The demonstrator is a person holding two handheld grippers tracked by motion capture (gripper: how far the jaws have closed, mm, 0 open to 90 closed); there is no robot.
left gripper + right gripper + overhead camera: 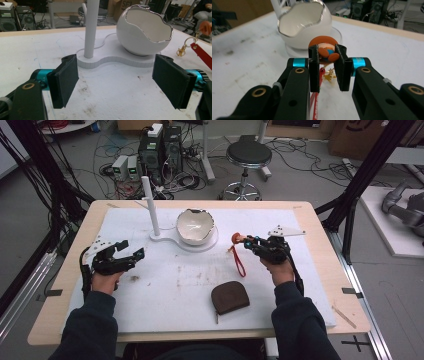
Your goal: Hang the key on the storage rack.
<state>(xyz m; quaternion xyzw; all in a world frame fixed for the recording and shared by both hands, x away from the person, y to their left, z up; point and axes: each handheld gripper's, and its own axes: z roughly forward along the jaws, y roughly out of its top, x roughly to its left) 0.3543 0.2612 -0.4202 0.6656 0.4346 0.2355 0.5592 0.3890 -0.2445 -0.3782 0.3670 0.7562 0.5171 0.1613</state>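
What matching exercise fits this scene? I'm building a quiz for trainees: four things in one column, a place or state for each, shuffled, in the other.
Things:
1. brown pouch
2. orange charm
3. left claw
4. egg-shaped bowl

Places or states:
A. open, holding nothing
B. sitting on the white stand base beside the post
C. pinched in the right claw
D. lying flat on the table near the person's edge

Pairs: 1-D, 2-C, 3-A, 4-B
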